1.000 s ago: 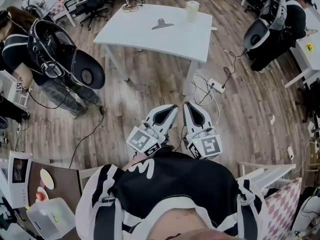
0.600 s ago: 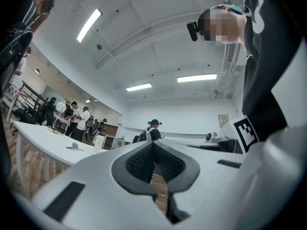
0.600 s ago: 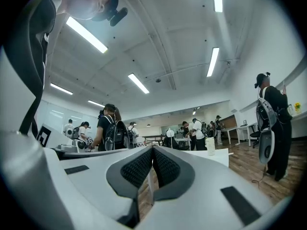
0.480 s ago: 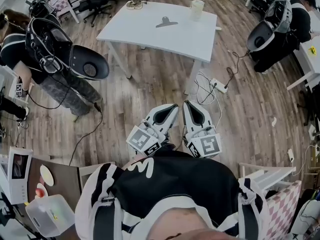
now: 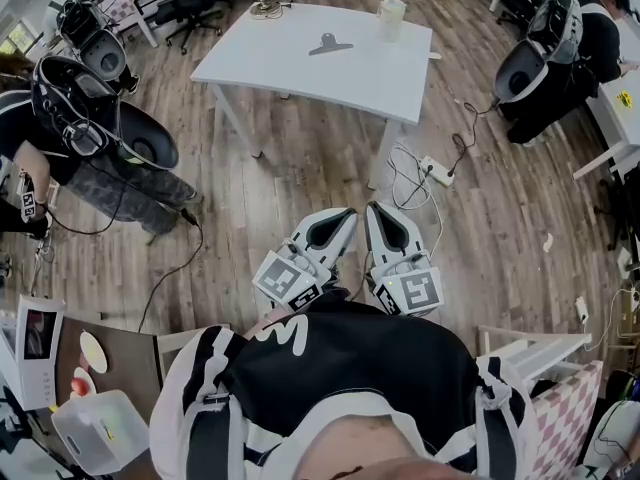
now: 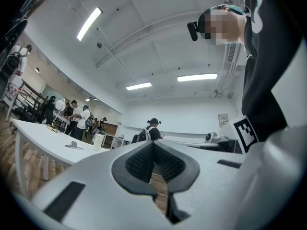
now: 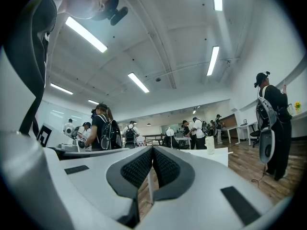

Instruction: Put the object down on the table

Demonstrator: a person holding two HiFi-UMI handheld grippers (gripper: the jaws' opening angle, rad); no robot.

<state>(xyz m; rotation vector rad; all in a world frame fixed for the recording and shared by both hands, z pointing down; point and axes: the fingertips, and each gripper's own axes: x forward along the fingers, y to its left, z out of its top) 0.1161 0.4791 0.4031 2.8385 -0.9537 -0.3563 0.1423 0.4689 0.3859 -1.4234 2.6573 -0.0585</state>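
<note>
A: Head view?
B: Clip (image 5: 330, 44) and cup (image 5: 391, 18) lie on the white tabletop (image 5: 272, 60), well apart from left tongs (image 5: 338, 220) and right tongs (image 5: 380, 216), which sit side by side near the chest.
A: Left gripper view?
B: Jaws together, nothing held.
A: Right gripper view?
B: Same: closed, empty.

Brown wooden plank floor (image 5: 320, 173) is lying beneath the left gripper (image 5: 345, 214); a white rectangular table (image 5: 290, 68) is standing ahead; ceiling tube lights (image 7: 86, 34) are glowing.
</note>
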